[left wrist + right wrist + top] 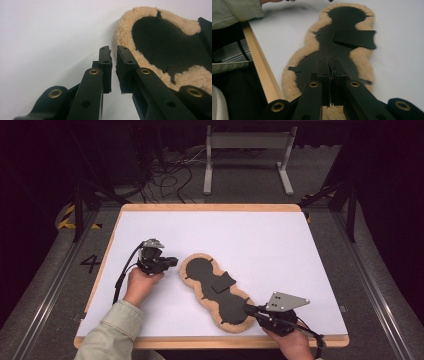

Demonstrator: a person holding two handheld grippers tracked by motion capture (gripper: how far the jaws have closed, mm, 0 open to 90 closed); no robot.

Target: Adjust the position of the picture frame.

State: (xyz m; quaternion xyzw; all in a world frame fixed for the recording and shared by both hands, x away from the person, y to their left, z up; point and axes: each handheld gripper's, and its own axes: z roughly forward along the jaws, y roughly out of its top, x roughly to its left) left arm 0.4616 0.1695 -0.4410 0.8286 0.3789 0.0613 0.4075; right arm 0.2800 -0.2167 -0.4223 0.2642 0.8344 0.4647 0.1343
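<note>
A peanut-shaped pad lies on the white table, its black centre ringed by tan fleece. A loose black flap lies across its waist. My left gripper hovers just off the pad's far left end. In the left gripper view its jaws stand a narrow gap apart beside the fleece rim, with nothing between them. My right gripper is over the pad's near right end. In the right gripper view its jaws are pressed together above the black centre; the flap lies beyond.
The table has a wooden rim close to my right gripper. A person's pale sleeve reaches in at the far left. Beyond the table a grey metal stand and loose cables sit on the floor.
</note>
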